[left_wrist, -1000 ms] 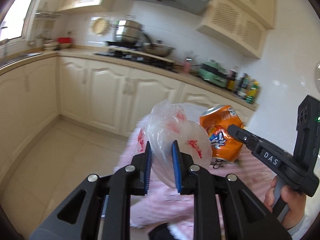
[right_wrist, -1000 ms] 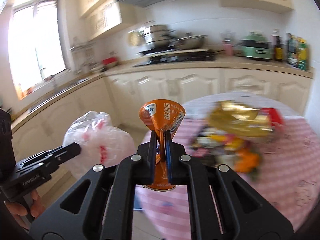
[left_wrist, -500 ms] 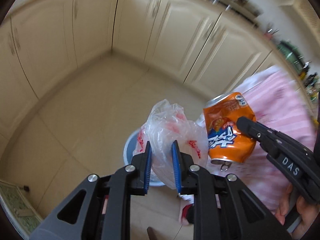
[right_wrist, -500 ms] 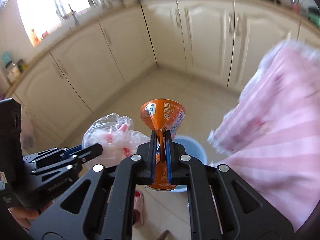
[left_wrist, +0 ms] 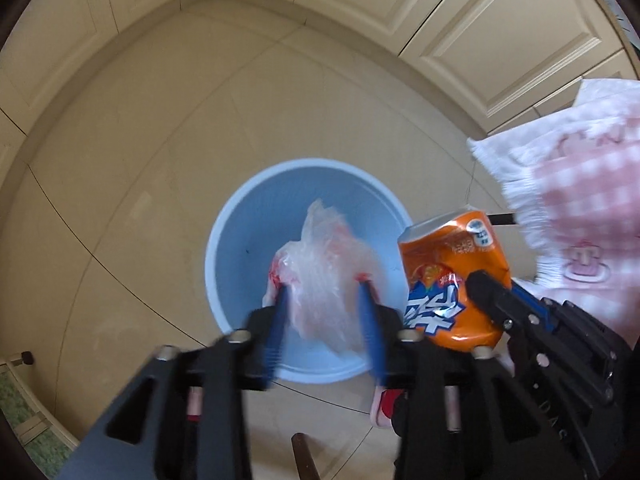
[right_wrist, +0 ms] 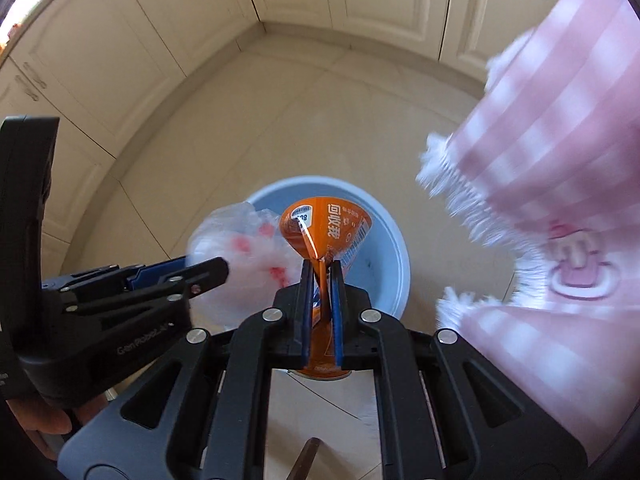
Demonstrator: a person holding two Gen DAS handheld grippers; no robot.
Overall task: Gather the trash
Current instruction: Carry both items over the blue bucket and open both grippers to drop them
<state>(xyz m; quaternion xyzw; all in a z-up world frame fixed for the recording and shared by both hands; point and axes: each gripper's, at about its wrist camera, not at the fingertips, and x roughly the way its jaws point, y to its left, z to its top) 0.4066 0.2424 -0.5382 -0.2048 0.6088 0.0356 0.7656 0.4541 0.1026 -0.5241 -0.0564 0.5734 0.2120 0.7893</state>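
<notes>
A light blue bin [left_wrist: 240, 240] stands on the tiled floor below both grippers; it also shows in the right wrist view [right_wrist: 384, 240]. My left gripper [left_wrist: 324, 300] is open, and the clear plastic bag with red print [left_wrist: 324, 276] hangs loose and blurred between its fingers, over the bin. In the right wrist view the bag [right_wrist: 244, 252] is by the left gripper's tip. My right gripper [right_wrist: 320, 276] is shut on a crushed orange soda can [right_wrist: 324, 228], held over the bin's rim; the can [left_wrist: 452, 272] sits right of the bag.
The pink checked tablecloth [left_wrist: 580, 208] with a white fringe hangs at the right, close to the bin; it fills the right side of the right wrist view [right_wrist: 560, 160]. Cream kitchen cabinets [left_wrist: 460, 20] ring the beige floor. A red and pink slipper [left_wrist: 384, 412] lies beside the bin.
Both grippers tilted down from the table to above the blue bin. The left gripper's jaws have spread apart and the plastic bag has come loose between them. The right still clamps the can.
</notes>
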